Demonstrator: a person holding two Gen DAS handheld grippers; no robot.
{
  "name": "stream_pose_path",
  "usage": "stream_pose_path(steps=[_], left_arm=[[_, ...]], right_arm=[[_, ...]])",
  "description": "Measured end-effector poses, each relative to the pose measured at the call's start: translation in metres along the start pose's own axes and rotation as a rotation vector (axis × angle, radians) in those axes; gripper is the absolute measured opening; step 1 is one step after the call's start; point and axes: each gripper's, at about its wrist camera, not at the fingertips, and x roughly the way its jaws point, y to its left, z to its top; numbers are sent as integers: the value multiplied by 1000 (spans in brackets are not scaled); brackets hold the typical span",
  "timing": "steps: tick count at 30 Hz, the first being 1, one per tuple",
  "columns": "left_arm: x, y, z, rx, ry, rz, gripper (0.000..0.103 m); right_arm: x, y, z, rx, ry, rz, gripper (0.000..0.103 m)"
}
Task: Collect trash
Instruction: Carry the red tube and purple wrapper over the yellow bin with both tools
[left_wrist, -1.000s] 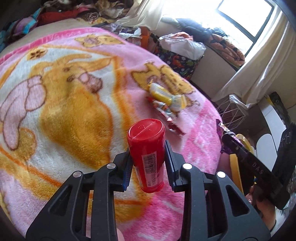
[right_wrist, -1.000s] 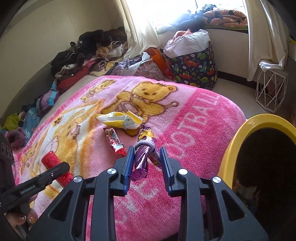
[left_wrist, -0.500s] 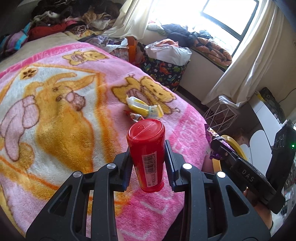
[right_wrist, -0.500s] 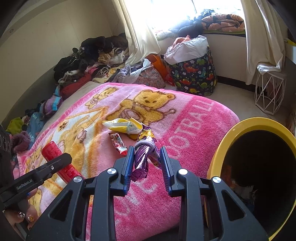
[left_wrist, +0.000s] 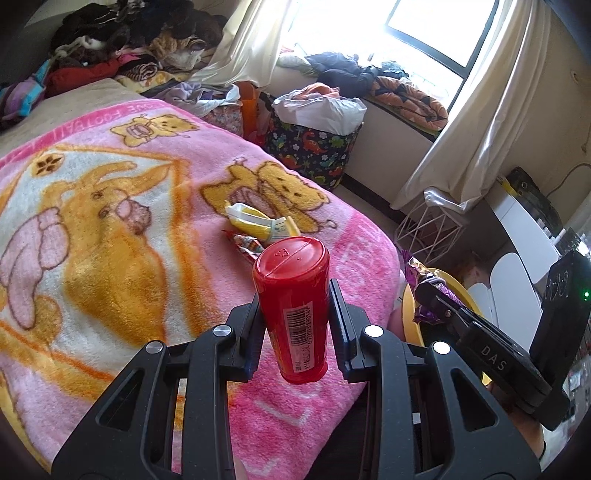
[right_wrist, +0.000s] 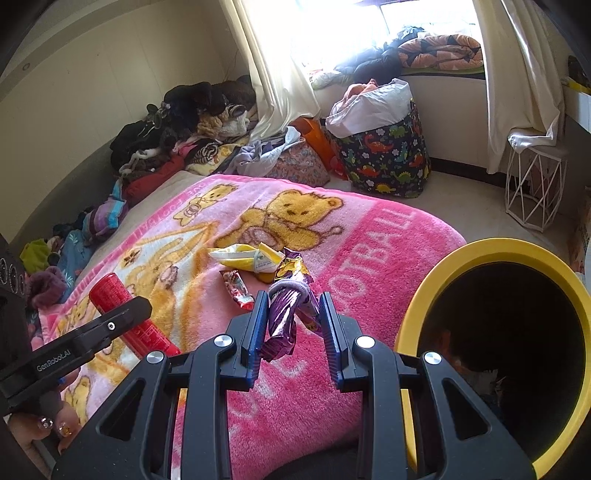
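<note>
My left gripper (left_wrist: 295, 314) is shut on a red plastic tube (left_wrist: 293, 306) with a barcode, held above the pink blanket (left_wrist: 110, 258); the tube also shows in the right wrist view (right_wrist: 129, 314). My right gripper (right_wrist: 293, 325) is shut on a crumpled purple wrapper (right_wrist: 286, 314), held above the blanket's edge, just left of the yellow-rimmed bin (right_wrist: 436, 273). A yellow wrapper (right_wrist: 243, 256) and a small red wrapper (right_wrist: 236, 288) lie on the blanket (right_wrist: 369, 258); they also show in the left wrist view as yellow wrapper (left_wrist: 258, 221) and red wrapper (left_wrist: 245, 243).
A dinosaur-print basket (right_wrist: 384, 155) with a white bag stands on the floor beyond the bed. A white wire stand (right_wrist: 532, 184) is by the curtain. Clothes are piled (right_wrist: 184, 122) against the far wall.
Both grippers have pulled back and risen from the blanket with their items. The yellow bin shows larger at the right of the right wrist view.
</note>
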Motion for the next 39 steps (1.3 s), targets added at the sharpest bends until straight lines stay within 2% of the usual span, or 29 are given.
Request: stream_pose_path(steps=[19, 39], left_arm=[[-1, -25, -4, 51, -3, -29, 25], [6, -68, -9, 108, 13, -96, 25]], right_arm=[[-19, -9, -1, 4, -16, 2, 27], [-52, -35, 1, 53, -61, -29, 27]])
